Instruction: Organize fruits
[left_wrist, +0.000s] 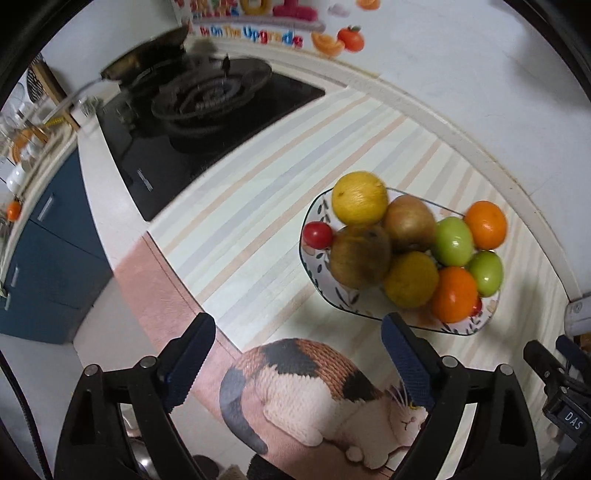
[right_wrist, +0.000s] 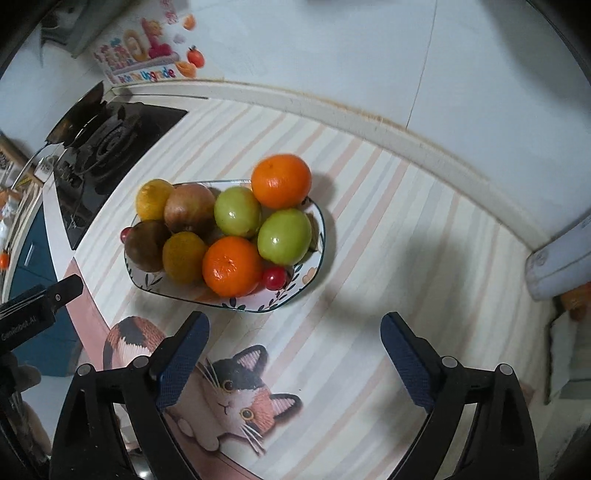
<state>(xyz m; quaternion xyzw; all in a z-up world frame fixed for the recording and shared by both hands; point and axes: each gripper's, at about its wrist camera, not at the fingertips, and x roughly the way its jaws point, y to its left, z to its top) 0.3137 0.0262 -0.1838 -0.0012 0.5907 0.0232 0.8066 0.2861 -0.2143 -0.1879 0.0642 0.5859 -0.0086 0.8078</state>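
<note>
On the striped mat (right_wrist: 369, 229) that covers the surface, a patterned plate (right_wrist: 314, 273) holds all the fruit in one heap. Seen from the right wrist, two oranges (right_wrist: 281, 181) sit at the far rim and the near rim, with two green fruits (right_wrist: 284, 237) side by side between them. To their left lie a reddish-brown apple (right_wrist: 189, 207), two yellow fruits (right_wrist: 154, 198), and a dark brown fruit (right_wrist: 147, 244). A small red fruit (right_wrist: 274, 277) rests at the near rim, touching the nearer orange, and another peeks out at the plate's left edge. Both grippers hang above the mat, pointing steeply down, well clear of the plate. The left gripper (left_wrist: 299, 369) has its fingers (left_wrist: 408, 363) spread wide with nothing between them; below them lies the printed cat (left_wrist: 314, 387) on the mat. The right gripper (right_wrist: 295, 363) likewise stands wide apart and holds nothing, its fingers (right_wrist: 406, 363) over the cat's face and the stripes. From the left wrist, the plate lies ahead and to the right, and a black stove (left_wrist: 199, 110) with a burner sits beyond the mat to the left, against the white wall (left_wrist: 461, 92) that bears a colourful sticker (left_wrist: 258, 22). Blue cabinets (left_wrist: 48, 251) show below the surface's edge.
</note>
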